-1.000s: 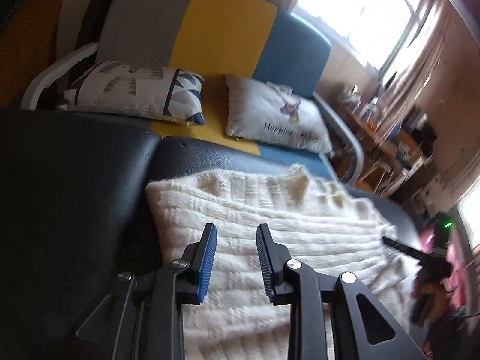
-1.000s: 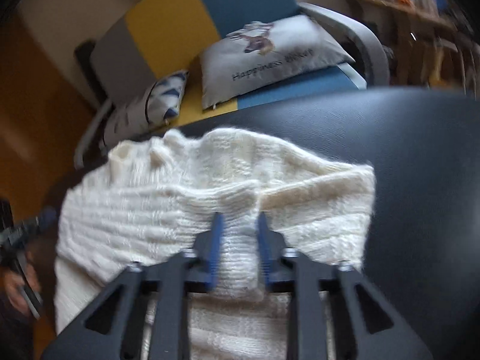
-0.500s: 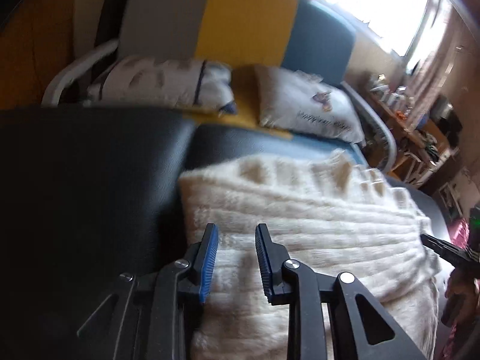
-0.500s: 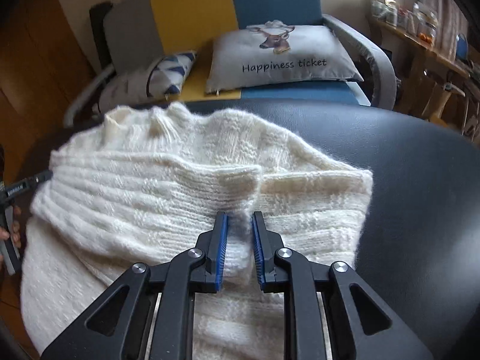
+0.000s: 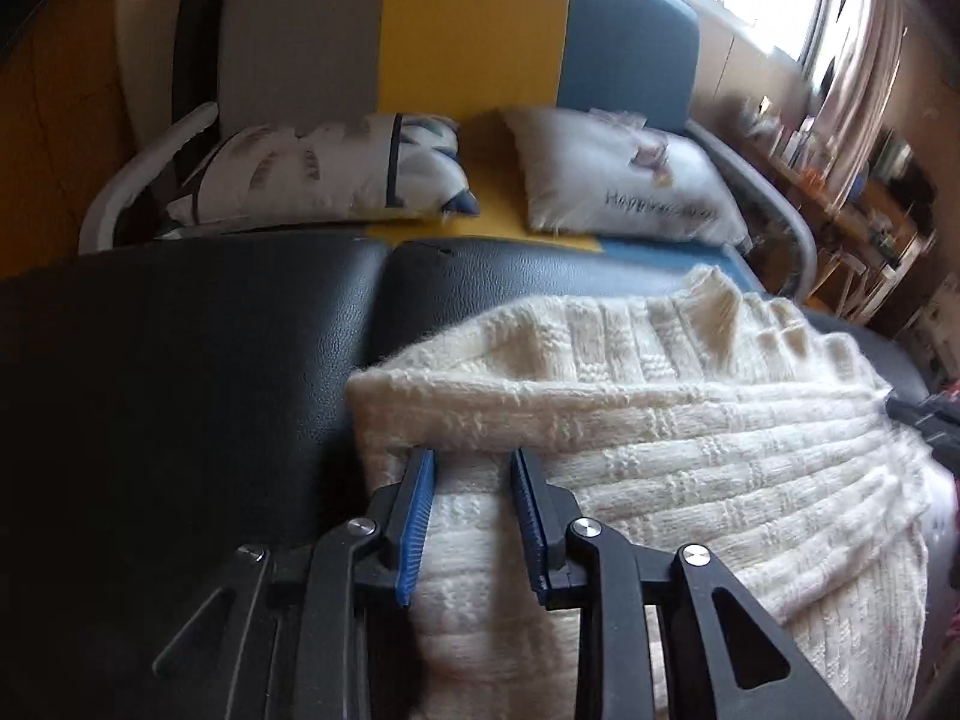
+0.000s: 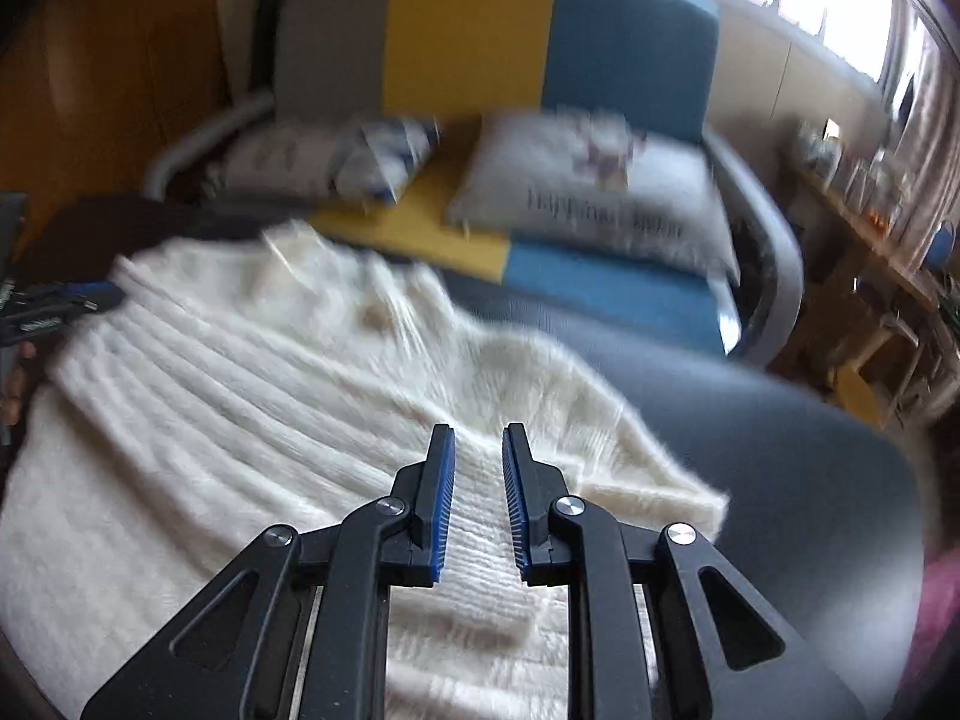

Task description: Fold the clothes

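Note:
A cream knit sweater (image 5: 660, 450) lies on a black padded surface (image 5: 180, 390), its upper part doubled over into a thick fold. My left gripper (image 5: 471, 459) is open, with its fingertips at the left end of that fold's edge and knit showing between them. In the right wrist view the sweater (image 6: 210, 420) is blurred. My right gripper (image 6: 478, 435) is narrowly shut on a strip of the knit near the sweater's right side. Each gripper shows in the other's view: the right one (image 5: 924, 420) at the sweater's right end, the left one (image 6: 54, 309) at its left end.
A grey, yellow and blue sofa (image 5: 468, 30) stands just beyond the black surface, with a patterned pillow (image 5: 324, 174) and a white lettered pillow (image 5: 618, 180) on it. A cluttered wooden shelf (image 5: 870, 210) and a bright window are at the right.
My left gripper has gone down and forward to the edge of the fold at the sweater's left. My right gripper stays shut on the knit and has lifted and swung right.

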The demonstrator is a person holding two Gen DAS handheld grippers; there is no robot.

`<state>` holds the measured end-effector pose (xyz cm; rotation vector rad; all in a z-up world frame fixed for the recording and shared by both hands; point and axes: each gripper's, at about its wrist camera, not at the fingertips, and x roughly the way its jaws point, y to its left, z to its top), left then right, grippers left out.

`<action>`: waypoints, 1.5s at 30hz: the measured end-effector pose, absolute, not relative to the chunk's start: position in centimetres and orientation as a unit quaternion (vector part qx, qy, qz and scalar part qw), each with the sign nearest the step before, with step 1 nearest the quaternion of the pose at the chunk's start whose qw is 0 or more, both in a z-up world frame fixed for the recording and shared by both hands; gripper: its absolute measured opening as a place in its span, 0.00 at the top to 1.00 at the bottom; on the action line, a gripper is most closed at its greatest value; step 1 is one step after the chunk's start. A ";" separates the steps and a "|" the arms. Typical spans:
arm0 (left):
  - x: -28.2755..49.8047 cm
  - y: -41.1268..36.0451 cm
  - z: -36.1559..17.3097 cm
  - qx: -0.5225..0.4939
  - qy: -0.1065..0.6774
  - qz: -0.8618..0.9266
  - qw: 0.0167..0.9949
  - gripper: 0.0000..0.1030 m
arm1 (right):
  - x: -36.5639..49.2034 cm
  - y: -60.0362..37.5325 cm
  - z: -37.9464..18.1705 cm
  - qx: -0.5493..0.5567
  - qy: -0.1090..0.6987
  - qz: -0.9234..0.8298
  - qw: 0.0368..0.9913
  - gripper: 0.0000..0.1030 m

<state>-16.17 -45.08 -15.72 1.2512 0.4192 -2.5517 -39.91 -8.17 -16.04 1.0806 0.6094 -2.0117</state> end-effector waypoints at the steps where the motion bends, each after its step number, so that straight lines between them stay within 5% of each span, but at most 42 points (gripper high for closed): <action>1: -15.9 -45.1 -15.8 0.431 0.142 -0.882 0.129 0.73 | -40.2 -8.1 -16.8 0.428 0.238 -0.785 0.379 0.82; 8: -11.8 -48.3 -13.7 0.389 0.263 -0.880 0.071 0.73 | -38.3 -6.0 -14.7 0.406 0.183 -0.797 0.407 0.82; 11: -8.0 -49.5 -14.1 0.354 0.390 -0.850 0.010 0.71 | -36.0 -5.4 -14.1 0.413 0.136 -0.781 0.448 0.62; 17: -1.9 -48.0 -17.3 0.287 0.551 -0.782 -0.043 0.68 | -32.5 -6.5 -14.8 0.440 0.053 -0.750 0.491 0.60; 24: -2.9 -46.3 -20.2 0.265 0.613 -0.744 -0.032 0.53 | -29.5 -8.2 -15.2 0.455 0.004 -0.740 0.495 0.58; 34: -4.8 -47.2 -21.0 0.230 0.659 -0.715 0.037 0.51 | -29.6 -5.3 -16.3 0.463 -0.042 -0.754 0.464 0.54; 37: -5.6 -47.1 -20.3 0.227 0.642 -0.729 0.065 0.64 | -29.7 -4.1 -16.9 0.466 -0.061 -0.755 0.457 0.54; 39: -5.9 -46.8 -19.5 0.243 0.608 -0.750 0.093 0.90 | -29.7 -3.5 -17.6 0.470 -0.060 -0.758 0.447 0.54; 45: -5.5 -46.8 -19.2 0.244 0.577 -0.767 0.141 0.95 | -29.7 -2.1 -19.2 0.481 -0.086 -0.754 0.439 0.54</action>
